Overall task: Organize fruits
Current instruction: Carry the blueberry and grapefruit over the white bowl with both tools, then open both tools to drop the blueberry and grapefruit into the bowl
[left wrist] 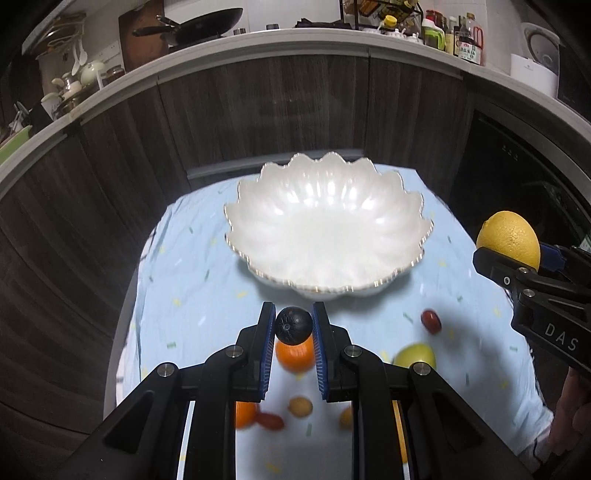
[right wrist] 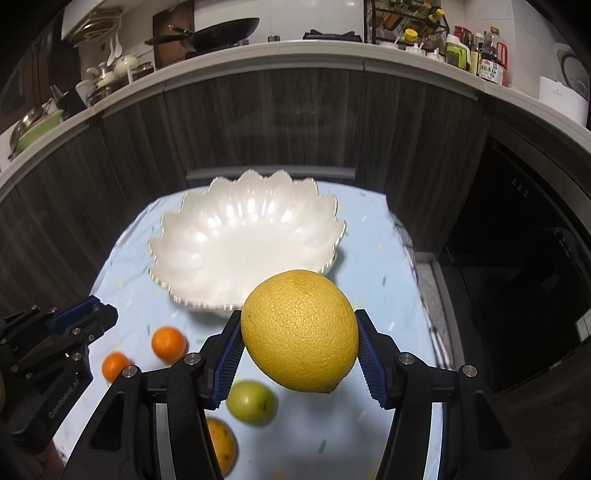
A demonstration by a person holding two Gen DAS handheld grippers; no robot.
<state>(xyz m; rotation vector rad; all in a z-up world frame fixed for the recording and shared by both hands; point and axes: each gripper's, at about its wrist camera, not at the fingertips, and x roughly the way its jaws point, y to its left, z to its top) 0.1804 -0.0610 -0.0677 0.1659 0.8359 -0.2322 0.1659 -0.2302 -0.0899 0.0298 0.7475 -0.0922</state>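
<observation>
A white scalloped bowl [left wrist: 325,236] stands empty on the light blue tablecloth [left wrist: 184,295]; it also shows in the right wrist view [right wrist: 236,243]. My left gripper [left wrist: 293,326] is shut on a small dark round fruit [left wrist: 293,326], held above the cloth just in front of the bowl. My right gripper [right wrist: 299,345] is shut on a large yellow citrus [right wrist: 299,345], held above the cloth near the bowl's front right; this citrus also shows in the left wrist view [left wrist: 508,238]. Loose fruit lies on the cloth: oranges [right wrist: 168,343], a green apple [right wrist: 251,402], a red fruit [left wrist: 430,321].
The small table stands in front of dark wood cabinets [left wrist: 258,122] under a countertop with a wok [left wrist: 203,24] and bottles [left wrist: 465,40]. A dark appliance [right wrist: 535,258] is at the right. The cloth's edges drop off at left and right.
</observation>
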